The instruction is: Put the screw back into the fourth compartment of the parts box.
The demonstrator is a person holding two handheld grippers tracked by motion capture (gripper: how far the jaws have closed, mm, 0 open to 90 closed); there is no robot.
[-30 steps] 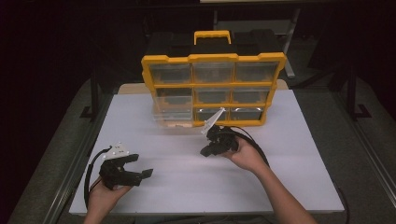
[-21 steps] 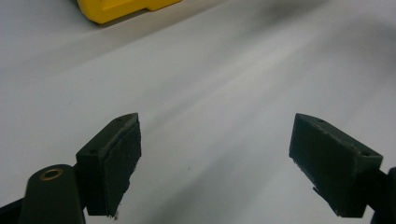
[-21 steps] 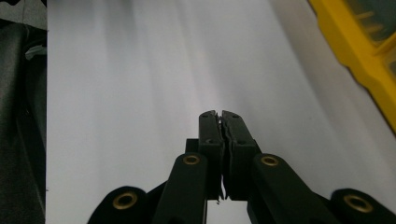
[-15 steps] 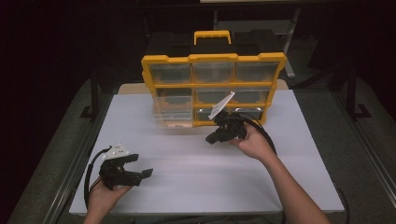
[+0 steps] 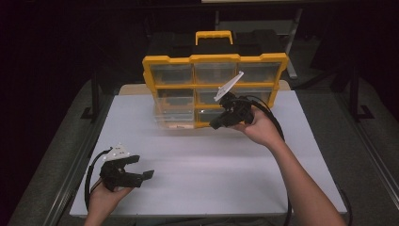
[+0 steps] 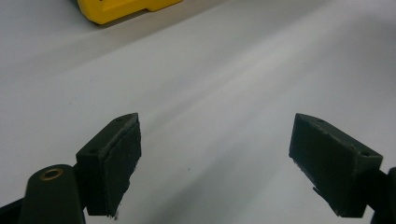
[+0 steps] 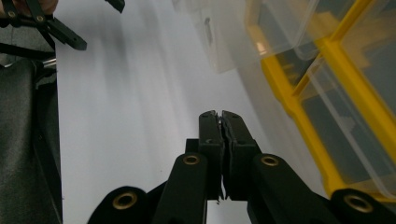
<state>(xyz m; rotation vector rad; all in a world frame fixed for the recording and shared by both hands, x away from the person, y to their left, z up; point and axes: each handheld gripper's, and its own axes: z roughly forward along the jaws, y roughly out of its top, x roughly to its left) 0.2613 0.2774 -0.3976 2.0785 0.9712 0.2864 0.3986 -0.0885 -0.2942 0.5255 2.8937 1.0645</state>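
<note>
Left gripper (image 5: 141, 176), matte black, jaws wide apart and empty, sits low over the smooth white table (image 5: 197, 165). Clear plastic drawer (image 5: 175, 116) sticks out of the yellow organizer (image 5: 214, 89), contents too blurred to read. Right gripper (image 5: 215, 125) just beside it, jaws pressed together on nothing.

Glossy yellow plastic organizer (image 5: 214, 84), clear drawers (image 5: 175, 110)

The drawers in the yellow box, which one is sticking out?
The clear drawer at the bottom left of the yellow box. It juts out toward the table's near side, while the other drawers sit flush in the frame.
</note>
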